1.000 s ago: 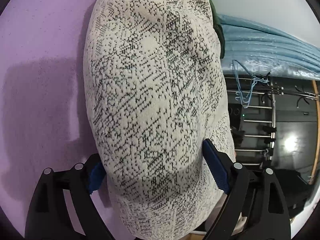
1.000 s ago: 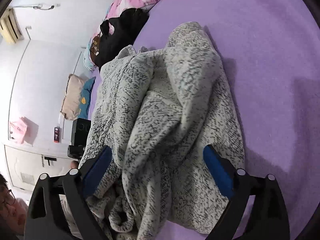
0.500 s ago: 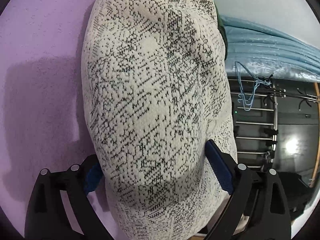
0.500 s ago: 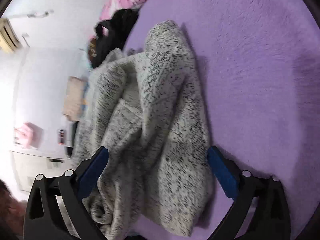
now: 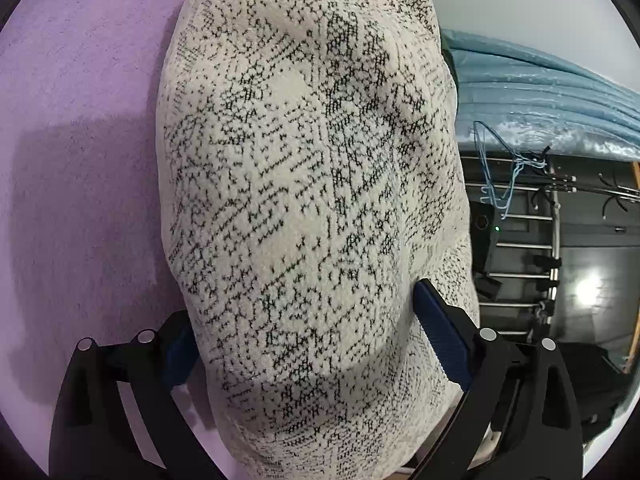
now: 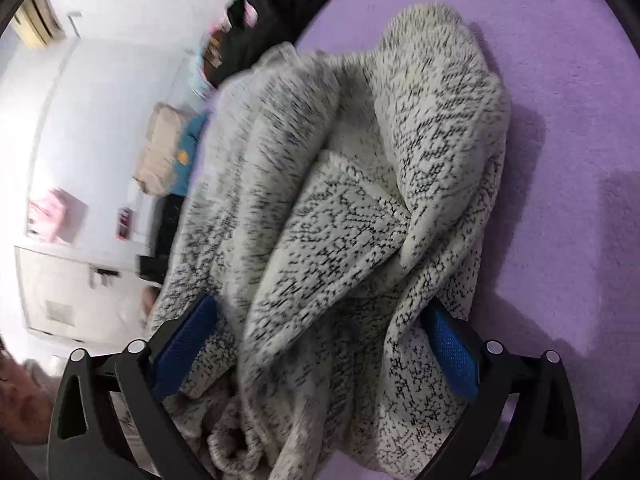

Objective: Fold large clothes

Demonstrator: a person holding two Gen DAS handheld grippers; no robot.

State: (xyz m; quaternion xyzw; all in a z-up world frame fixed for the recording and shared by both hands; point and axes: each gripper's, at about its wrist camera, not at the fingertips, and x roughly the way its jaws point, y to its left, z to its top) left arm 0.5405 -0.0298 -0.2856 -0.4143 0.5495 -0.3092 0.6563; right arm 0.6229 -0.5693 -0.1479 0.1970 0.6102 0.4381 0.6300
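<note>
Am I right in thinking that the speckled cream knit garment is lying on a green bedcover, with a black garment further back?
Not quite: the bedcover is purple, not green, as the right wrist view shows. The speckled cream knit garment lies on it, with the black garment further back.

The left tongs (image 5: 308, 344) stand wide and have just been opening, with cloth between the blue pads. The right tongs (image 6: 316, 344) stand wide too.

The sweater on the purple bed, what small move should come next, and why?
Probably draw the left gripper back off the sweater. Its jaws have just been opening, and the knit bulges between them in a smooth folded bundle.
</note>
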